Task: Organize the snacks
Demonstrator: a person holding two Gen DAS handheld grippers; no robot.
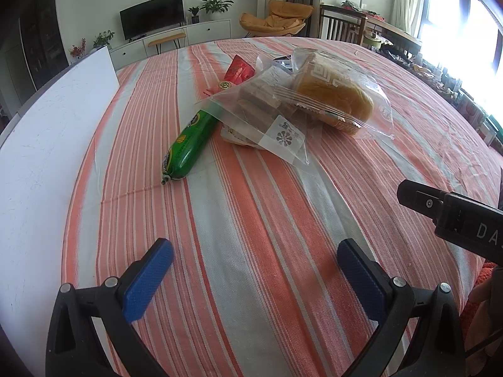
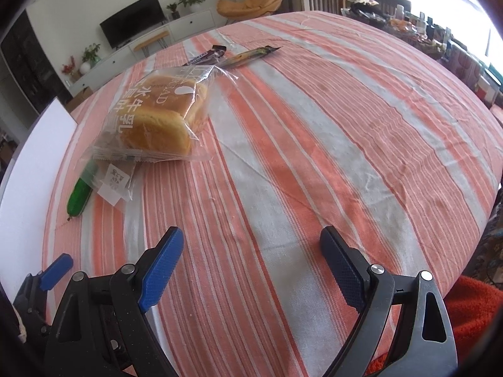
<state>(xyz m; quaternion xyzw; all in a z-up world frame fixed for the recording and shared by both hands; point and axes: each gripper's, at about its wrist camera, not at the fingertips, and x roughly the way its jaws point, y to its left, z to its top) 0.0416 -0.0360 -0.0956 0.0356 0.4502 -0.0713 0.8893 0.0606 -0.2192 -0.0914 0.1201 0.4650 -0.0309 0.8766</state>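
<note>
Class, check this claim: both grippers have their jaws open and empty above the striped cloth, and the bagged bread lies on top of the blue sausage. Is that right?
Not quite. The sausage is green, not blue, as the left wrist view shows. The rest holds: the bread overlaps its far end, and the left gripper and right gripper are open and empty above the cloth.

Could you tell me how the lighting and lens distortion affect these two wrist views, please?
Left wrist view: the window blows out white at upper right, and the striped tablecloth bulges from fisheye. Right wrist view: the same glare sits at the upper right corner, the rim is vignetted dark, and the bread bag shows sheen.
</note>
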